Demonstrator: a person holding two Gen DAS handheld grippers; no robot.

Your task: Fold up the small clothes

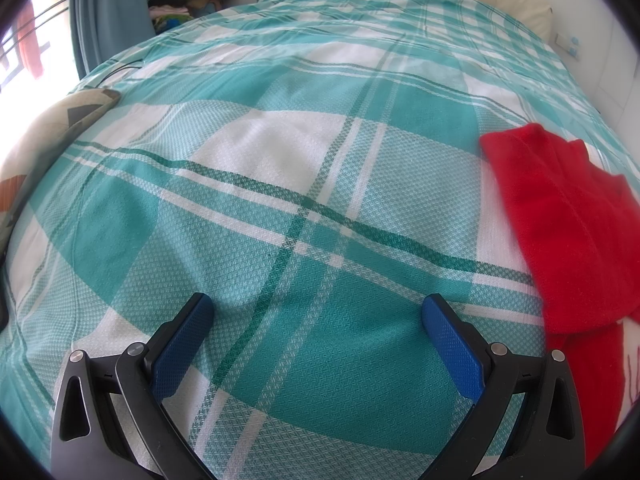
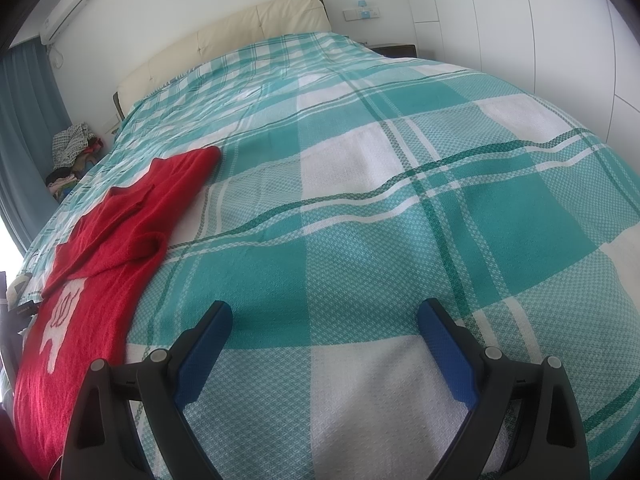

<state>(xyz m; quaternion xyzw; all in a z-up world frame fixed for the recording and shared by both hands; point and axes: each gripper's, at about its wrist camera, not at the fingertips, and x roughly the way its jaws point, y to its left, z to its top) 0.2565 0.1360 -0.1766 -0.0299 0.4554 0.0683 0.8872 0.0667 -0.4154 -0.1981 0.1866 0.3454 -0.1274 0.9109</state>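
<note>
Left gripper: hanging over bare bedspread, blue pads spread wide, grasping nothing.
Right gripper: likewise hovering with its fingers released and nothing between them.
Red sweater: lying flat on the bedspread between the two grippers, off to the right of the left one and off to the left of the right one.
Long axis: running from the near edge of the bed away toward the cream headboard, a sleeve already lying folded across the chest above a white knitted motif.
Nearer hand: hard to call; I am judging the right gripper a little closer, since the sweater's hem is reaching down beside its left finger.
Coming move: both grippers are going to have to swing inward toward the garment.
Cut off: the sweater's lower hem and far side are running out of both views.
Hard to make out: the motif's shape, and whether the second sleeve is folded.
Elsewhere: a patterned cushion is sitting at the left edge, well apart from the sweater.
</note>
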